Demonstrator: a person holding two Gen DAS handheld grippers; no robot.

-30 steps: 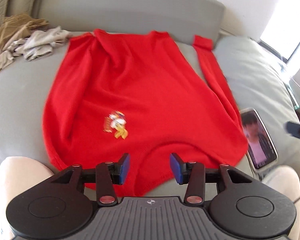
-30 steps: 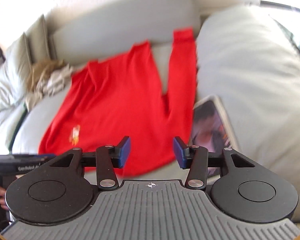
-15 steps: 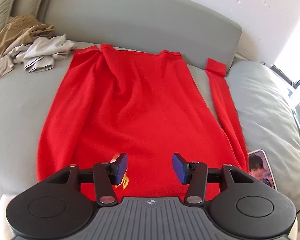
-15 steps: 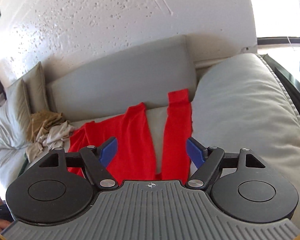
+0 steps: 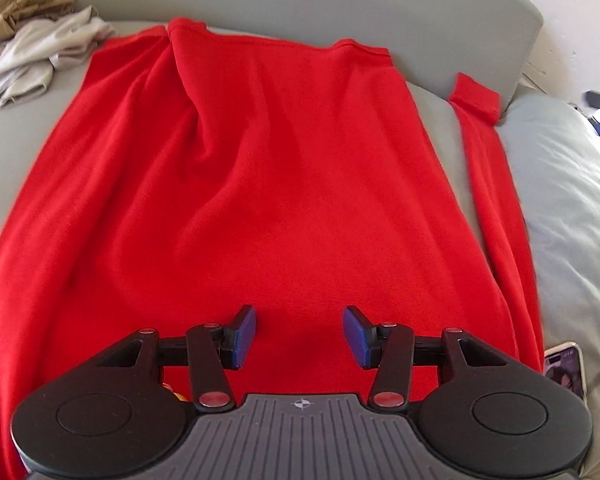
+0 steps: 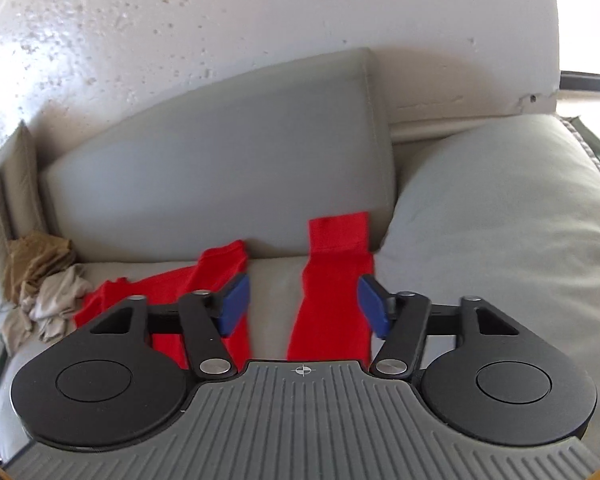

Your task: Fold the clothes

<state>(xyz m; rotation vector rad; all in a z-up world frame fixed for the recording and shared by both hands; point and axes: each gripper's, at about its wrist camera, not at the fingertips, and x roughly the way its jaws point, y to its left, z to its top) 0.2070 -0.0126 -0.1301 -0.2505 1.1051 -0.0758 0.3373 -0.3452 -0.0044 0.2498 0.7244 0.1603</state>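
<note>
A red long-sleeved shirt (image 5: 260, 184) lies spread flat on a grey sofa seat, hem toward the backrest. Its right sleeve (image 5: 488, 184) runs straight along the right side, the cuff resting against the backrest. My left gripper (image 5: 299, 336) is open and empty, low over the near part of the shirt body. My right gripper (image 6: 303, 306) is open and empty, hovering over the sleeve (image 6: 332, 288), whose cuff lies just beyond the blue pads. The shirt body (image 6: 168, 292) shows to the left in the right wrist view.
A pile of beige and tan clothes (image 5: 32, 40) lies at the back left of the seat; it also shows in the right wrist view (image 6: 44, 280). A phone (image 5: 566, 372) lies at the shirt's right near corner. A large grey cushion (image 6: 500, 220) rises on the right.
Both grippers have moved forward over the shirt toward the backrest. The right gripper opened wider and now sits over the sleeve near its cuff.
</note>
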